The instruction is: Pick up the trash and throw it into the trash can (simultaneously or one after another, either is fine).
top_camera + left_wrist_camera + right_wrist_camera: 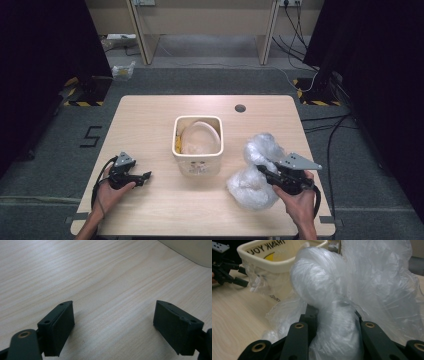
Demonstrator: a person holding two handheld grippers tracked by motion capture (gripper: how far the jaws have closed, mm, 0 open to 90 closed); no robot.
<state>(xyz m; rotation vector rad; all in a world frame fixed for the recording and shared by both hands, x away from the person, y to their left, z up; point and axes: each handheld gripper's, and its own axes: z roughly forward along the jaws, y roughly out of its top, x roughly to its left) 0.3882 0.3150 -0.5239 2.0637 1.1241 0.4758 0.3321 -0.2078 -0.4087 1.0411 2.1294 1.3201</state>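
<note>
Plastic bag bunched near table's right edge, my right gripper clamped on its twisted neck; not yet at bin mid-table. My left gripper idle, jaws wide apart, toward near left corner. I judge lining bin still ahead

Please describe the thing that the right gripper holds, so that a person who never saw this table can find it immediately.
Start at the cream bin in the middle of the wooden table. To its right lies a crumpled clear plastic bag, pinched in the right gripper. Unlike the rigid bin, it is soft, shiny and see-through.
</note>
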